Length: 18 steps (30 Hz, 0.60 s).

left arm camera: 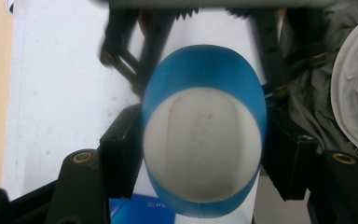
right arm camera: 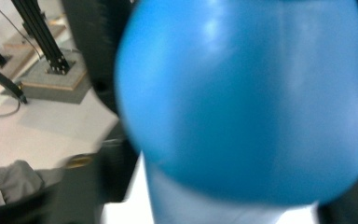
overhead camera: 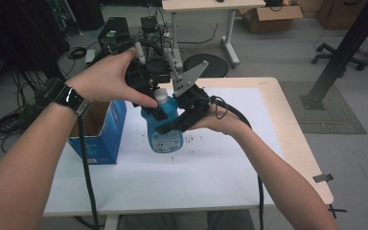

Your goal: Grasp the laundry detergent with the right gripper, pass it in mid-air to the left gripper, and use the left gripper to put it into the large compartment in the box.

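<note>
Above a white-topped table (overhead camera: pixel 220 182), one blue bottle (overhead camera: pixel 165 129) with one white cap (overhead camera: pixel 161 95) is held in the air between two hand-held grippers. Each is worked by one of the person's two hands. The left gripper (overhead camera: pixel 155 103) comes down on the bottle from above, its jaws closed on the white cap. In the left gripper view the left gripper (left arm camera: pixel 203 154) has one black pad pressed to each side of the cap (left arm camera: pixel 203 149), and the blue bottle (left arm camera: pixel 205 70) shows as a ring around it. The right gripper (overhead camera: pixel 179 123) meets the bottle from the right, at its blue body below the cap, with its grey three-cornered plate (overhead camera: pixel 189 79) rising just above the cap. In the right gripper view the bottle (right arm camera: pixel 251 102) looms blurred and very close (only dark traces of the jaws show at its edges). The pictures do not settle whether those jaws press on the body or stand slightly off it. One blue cardboard box (overhead camera: pixel 98 132), its top open, stands on the table just left of the bottle. Beyond the bottle, on the grey floor, sit one round black stool (overhead camera: pixel 206 64) and one second light-topped table (overhead camera: pixel 211 5). One black office chair's base (overhead camera: pixel 340 55) lies far right of the bottle.
</note>
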Tool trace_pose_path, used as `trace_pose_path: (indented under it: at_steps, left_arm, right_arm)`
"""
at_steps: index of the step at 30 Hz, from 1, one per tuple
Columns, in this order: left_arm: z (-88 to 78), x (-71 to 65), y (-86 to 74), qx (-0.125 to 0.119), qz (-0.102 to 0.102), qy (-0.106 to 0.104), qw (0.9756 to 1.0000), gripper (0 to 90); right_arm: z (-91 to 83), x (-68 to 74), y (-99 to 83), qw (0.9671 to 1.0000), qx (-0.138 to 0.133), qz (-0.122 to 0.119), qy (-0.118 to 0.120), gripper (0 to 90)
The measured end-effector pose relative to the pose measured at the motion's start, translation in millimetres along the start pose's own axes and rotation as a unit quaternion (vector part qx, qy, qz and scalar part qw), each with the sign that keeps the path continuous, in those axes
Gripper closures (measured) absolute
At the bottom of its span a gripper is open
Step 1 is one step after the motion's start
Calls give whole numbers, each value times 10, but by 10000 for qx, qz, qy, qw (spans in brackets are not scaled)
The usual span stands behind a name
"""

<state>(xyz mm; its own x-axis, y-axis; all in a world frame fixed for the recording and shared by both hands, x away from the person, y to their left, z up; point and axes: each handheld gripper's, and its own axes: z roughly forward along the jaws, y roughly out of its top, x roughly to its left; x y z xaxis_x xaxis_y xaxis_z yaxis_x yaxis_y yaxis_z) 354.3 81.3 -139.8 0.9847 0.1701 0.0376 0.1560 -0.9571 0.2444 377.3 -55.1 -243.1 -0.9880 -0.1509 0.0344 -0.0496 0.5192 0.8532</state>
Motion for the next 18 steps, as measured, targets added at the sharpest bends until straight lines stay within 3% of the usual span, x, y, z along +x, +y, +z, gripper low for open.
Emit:
trace_pose_path:
  at_steps: [1,5,9,10,11,12,13,14,15,16,17,18]
  left_arm:
    - [-1,-1,-3,15,-26,19,10000,381]
    - [-45,41,-42,130,-264,155,9994,381]
    - [-130,97,-98,233,-621,264,9974,381]
    - [-130,97,-98,233,-621,264,9974,381]
    - [-174,124,-127,253,-814,333,9958,381]
    - [-208,142,-145,278,-997,396,9938,381]
    - [-208,142,-145,278,-997,396,9938,381]
    - [-268,177,-176,289,-1238,521,9905,381]
    - [-301,195,-191,298,-1363,586,9885,382]
    - [-301,195,-191,298,-1363,586,9885,381]
    - [-372,239,-228,265,-1677,726,9828,382]
    - [-403,258,-250,241,-1846,794,9793,382]
  right_arm:
    - [-6,1,-2,10000,-55,49,5,243]
    - [-54,-16,-48,9997,80,158,-144,142]
    - [-131,-67,-163,9979,443,314,-349,116]
    - [-131,-67,-163,9979,443,314,-349,116]
    - [-182,-87,-243,9951,756,379,-508,117]
    - [-198,-88,-267,9935,889,406,-586,115]
    - [-198,-88,-267,9935,889,406,-586,115]
    - [-245,-90,-349,9869,1321,445,-814,106]
    - [-260,-93,-373,9850,1437,457,-837,108]
    - [-260,-93,-373,9850,1437,457,-837,108]
    - [-304,-87,-431,9786,1754,442,-981,109]
    - [-328,-84,-462,9750,1917,430,-1039,109]
